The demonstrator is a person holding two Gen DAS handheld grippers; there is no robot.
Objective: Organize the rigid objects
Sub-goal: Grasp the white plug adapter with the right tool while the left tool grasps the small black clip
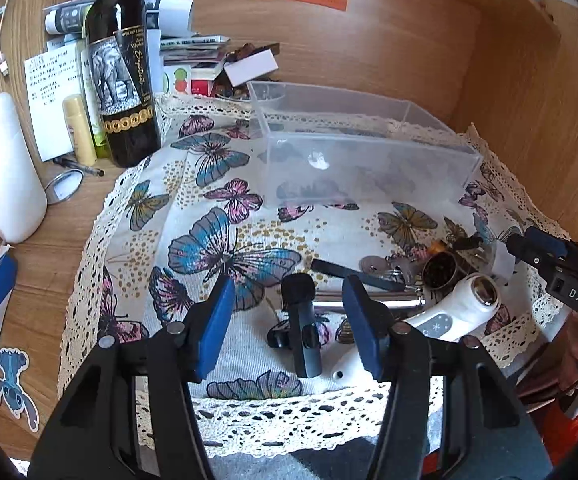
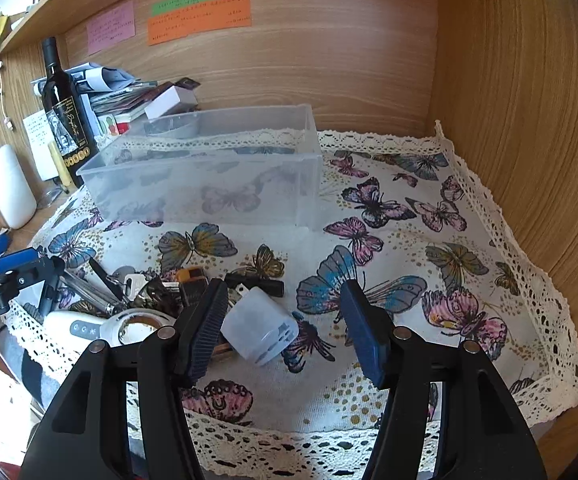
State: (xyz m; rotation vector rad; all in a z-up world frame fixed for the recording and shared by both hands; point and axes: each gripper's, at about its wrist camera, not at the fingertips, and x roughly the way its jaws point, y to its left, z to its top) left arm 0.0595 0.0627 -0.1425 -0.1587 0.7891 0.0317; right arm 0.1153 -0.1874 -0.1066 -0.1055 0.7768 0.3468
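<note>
**A:** What does your left wrist view give you?

**B:** My left gripper (image 1: 289, 316) stands partly open over the butterfly cloth (image 1: 225, 216), and it holds nothing. A black clip-like piece (image 1: 303, 332) lies between the blue pads, touching neither. Just right of it I see a white handheld device (image 1: 449, 312) with a round metal head, and beyond that a heap of small objects (image 1: 409, 264): keys, a round tin, dark bits. The clear plastic bin (image 1: 353, 148) sits farther back on the cloth, and I see nothing in it. A wine bottle (image 1: 123, 80) stands far left on the wooden desk (image 1: 369, 40), with a white jug (image 1: 3, 168) at the left edge. My right gripper (image 1: 545, 248) comes in at the right edge; its jaws are out of view here.

**A:** And the right wrist view?

**B:** My right gripper (image 2: 285, 320) is partly open too, with nothing clamped. A frosted white plastic cap (image 2: 259, 330) lies on its side between the pads, just beside the left pad; whether it touches, I cannot tell. The right pad is well clear of it. The heap of small objects (image 2: 161, 284) lies to the near left, by the white handheld device (image 2: 101, 326). The clear plastic bin (image 2: 205, 172) stands at the far side of the butterfly cloth (image 2: 429, 240), left of centre. The left gripper (image 2: 21, 270) shows at the left edge.
</note>
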